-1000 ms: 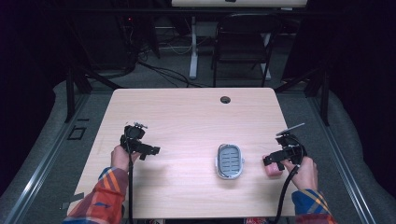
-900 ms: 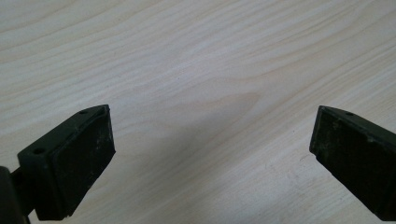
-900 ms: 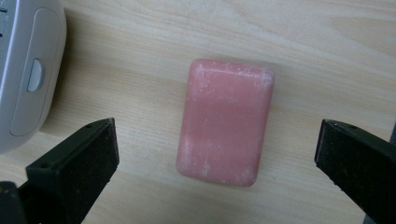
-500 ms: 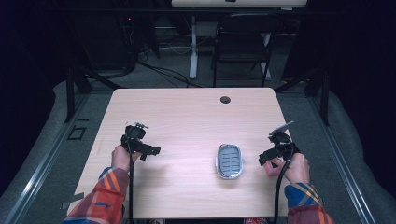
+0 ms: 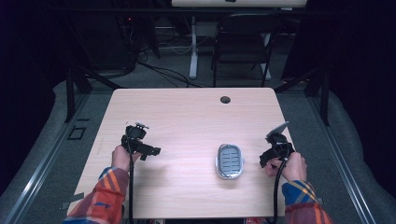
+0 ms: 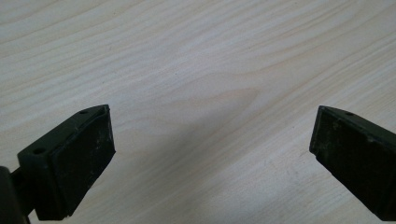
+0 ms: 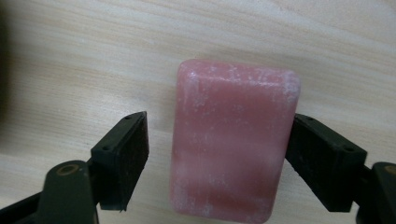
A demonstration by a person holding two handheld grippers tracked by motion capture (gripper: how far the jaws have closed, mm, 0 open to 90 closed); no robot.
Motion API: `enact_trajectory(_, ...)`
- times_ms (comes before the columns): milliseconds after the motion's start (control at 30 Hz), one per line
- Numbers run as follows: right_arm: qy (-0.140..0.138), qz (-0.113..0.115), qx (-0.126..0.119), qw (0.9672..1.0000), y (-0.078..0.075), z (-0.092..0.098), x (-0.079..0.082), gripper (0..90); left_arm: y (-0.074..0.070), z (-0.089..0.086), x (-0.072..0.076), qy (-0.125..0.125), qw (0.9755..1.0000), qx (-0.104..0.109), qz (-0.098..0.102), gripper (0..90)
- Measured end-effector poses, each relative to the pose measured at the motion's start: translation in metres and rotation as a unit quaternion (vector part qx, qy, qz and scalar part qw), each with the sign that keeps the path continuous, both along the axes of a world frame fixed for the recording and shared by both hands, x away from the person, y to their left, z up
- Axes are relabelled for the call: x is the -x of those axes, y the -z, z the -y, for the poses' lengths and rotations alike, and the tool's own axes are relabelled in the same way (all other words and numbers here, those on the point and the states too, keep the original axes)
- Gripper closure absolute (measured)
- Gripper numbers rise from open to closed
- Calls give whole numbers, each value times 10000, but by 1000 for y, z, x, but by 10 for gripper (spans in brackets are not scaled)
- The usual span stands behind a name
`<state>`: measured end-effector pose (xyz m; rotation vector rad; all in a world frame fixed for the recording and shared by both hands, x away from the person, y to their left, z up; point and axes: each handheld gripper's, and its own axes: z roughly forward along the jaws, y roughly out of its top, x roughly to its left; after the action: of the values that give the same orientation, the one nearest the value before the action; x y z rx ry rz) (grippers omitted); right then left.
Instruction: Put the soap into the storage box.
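Right gripper (image 7: pixel 217 154) jaws straddle the pink soap bar (image 7: pixel 233 140): one touching, the other just clear, nothing clamped. Left gripper (image 6: pixel 210 158) gapes wide, empty, over bare table (image 6: pixel 196 56). Risk: uneven closing could skid or twist the bar away

One fixed overhead camera, two riding on the tools.
The high view looks forward and down over the whole table (image 5: pixel 187 116) from the person's side. The left gripper view sits close above bare wood, looking along the left tool (image 6: pixel 210 154). The right gripper view, equally close, frames a pink bar (image 7: pixel 233 140) on the same tabletop.
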<state>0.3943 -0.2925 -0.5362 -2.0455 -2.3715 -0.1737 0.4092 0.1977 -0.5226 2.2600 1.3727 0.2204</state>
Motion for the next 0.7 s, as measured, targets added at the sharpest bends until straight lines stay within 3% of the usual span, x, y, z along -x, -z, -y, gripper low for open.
enact_trajectory(67,-110,-147,91,9998,-1,1,-1,265,0,0,0,4,10000,-3,-3,0)
enact_trajectory(167,19,-38,21,10000,2,0,0,279,0,0,0,-1,10000,-2,8,0)
enact_trajectory(300,-132,-143,197,9996,2,0,-2,339,1,-1,0,-13,10000,-13,-16,0)
enact_trajectory(333,-50,-35,158,9999,4,0,-1,356,1,-1,0,-17,10000,-14,-19,0)
enact_trajectory(400,-139,-111,197,9996,3,1,-2,363,1,-1,0,-16,10000,-12,-7,0)
enact_trajectory(700,-280,-70,238,9993,3,-3,-1,369,1,-1,1,-17,10000,-14,-34,0)
